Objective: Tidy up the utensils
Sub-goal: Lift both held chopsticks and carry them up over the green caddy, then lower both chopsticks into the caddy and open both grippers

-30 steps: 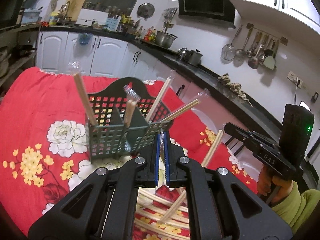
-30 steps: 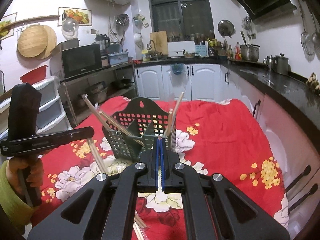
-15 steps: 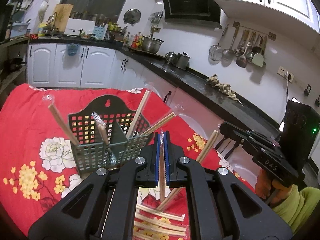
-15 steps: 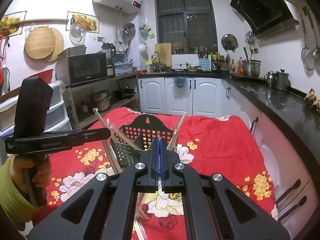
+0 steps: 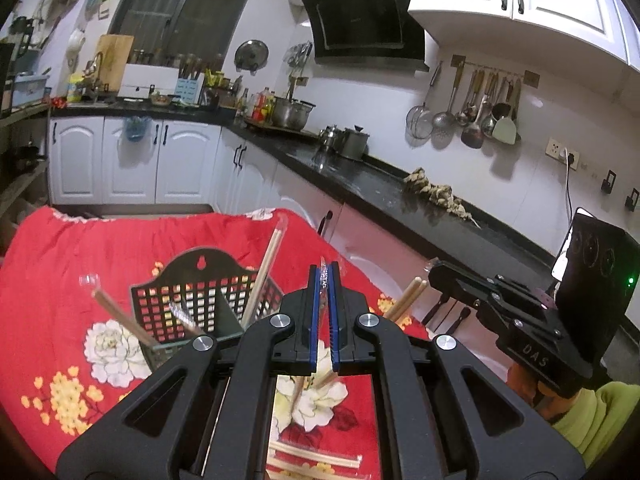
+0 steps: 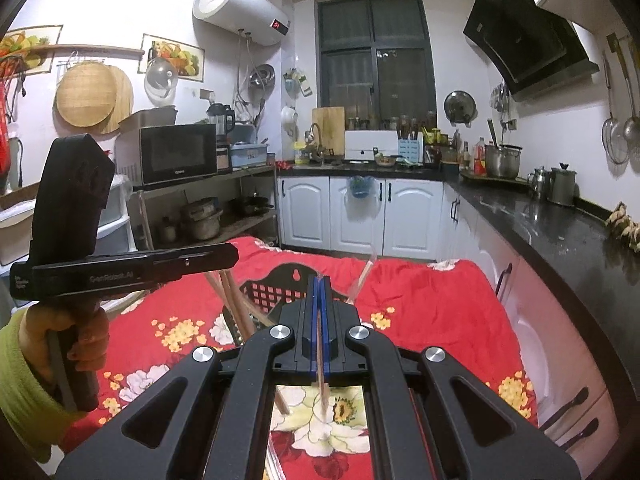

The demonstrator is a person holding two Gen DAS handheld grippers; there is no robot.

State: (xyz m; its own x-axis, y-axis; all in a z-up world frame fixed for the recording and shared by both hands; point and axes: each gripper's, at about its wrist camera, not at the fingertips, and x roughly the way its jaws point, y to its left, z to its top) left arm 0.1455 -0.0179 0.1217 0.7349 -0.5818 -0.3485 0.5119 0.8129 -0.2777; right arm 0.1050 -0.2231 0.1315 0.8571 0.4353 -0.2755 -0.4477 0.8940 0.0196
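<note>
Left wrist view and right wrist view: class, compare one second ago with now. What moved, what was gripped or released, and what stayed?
Both grippers rose and tipped upward, so the basket sits lower in both views. The left gripper and right gripper each stayed shut on wrapped chopsticks, which were lifted with them. Nothing was released. The basket, the standing chopsticks in it and the cloth stayed put.

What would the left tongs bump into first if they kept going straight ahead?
Probably the dark utensil basket just ahead of the left tongs, or a wrapped chopstick pair leaning in it. Depth is unclear; the tongs might pass above it.
</note>
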